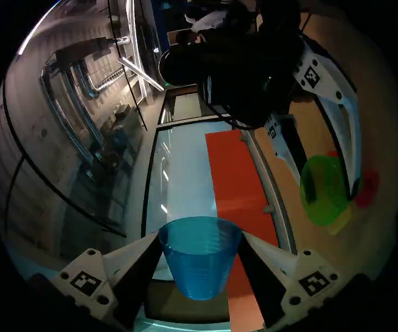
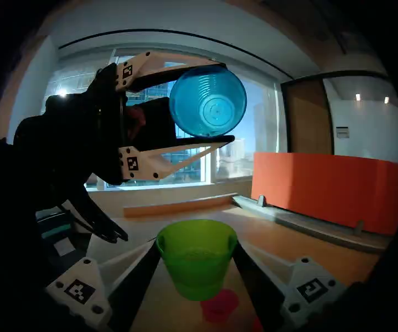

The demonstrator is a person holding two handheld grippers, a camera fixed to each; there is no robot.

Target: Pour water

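The blue cup [image 1: 200, 260] sits upright between the two fingers of the left gripper [image 1: 200, 238], which press on its sides just under the rim. The green cup [image 2: 197, 260] is clamped the same way in the right gripper [image 2: 197, 246], one finger against each side. In the right gripper view the blue cup hangs higher than the green one and apart from it, tipped on its side with one round end towards the camera, possibly its base.

The only printing close enough to make out is the black-and-white square markers [image 2: 79, 290] on the gripper fingers. A small sign [image 2: 341, 131] on the far wall is too small to read.

Below the green cup a pink disc [image 2: 219, 305] lies on the wooden table [image 2: 298, 238], partly cut off. An orange panel [image 2: 331, 188] stands along the table's far edge. The hand [image 2: 82, 138] behind the left gripper is a dark silhouette against the window [image 2: 254, 138].
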